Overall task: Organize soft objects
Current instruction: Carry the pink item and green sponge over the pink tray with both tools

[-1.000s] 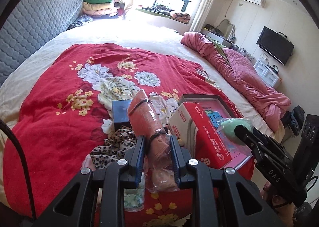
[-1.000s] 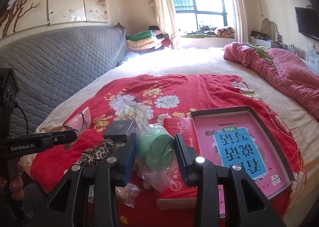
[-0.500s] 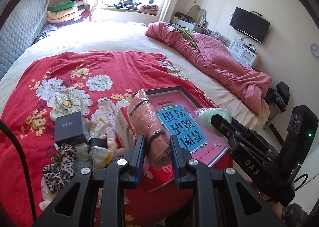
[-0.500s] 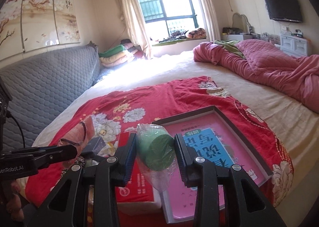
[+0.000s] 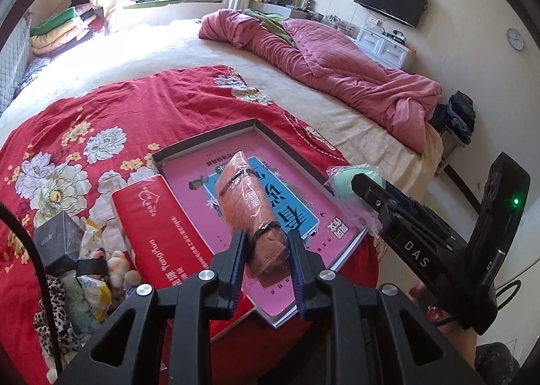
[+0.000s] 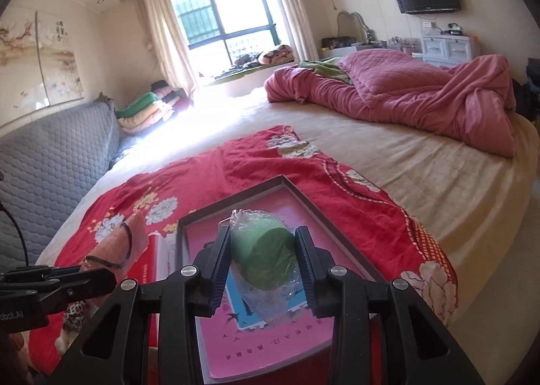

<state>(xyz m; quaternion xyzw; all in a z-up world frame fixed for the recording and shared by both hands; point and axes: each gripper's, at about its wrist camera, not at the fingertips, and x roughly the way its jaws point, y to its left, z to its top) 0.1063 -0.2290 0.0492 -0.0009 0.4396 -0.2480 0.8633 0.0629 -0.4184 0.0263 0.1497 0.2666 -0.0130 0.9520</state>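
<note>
From the left wrist, the left tongs are clamped narrowly on the lower end of a salmon-pink pack in clear wrap, which sticks up and away from the jaws. A second ago this pack hung over the leopard-print cloth and the small clutter by the red carton; now it hangs over the pink book in the shallow box lid, and the clutter has slid off to the lower left of the view. The right tongs come in from the right, holding a pale green object at the lid's near corner.

From the right wrist, the right tongs are closed on a green roll in a plastic bag, pads pressing its sides, loose plastic drooping below. Earlier the roll sat over the carton's edge; now it is above the book in the box lid, though whether the bag's tail touches the cover is hard to tell. The left tongs show at lower left with the pink pack, beside the lid on the red floral blanket on the bed.
</note>
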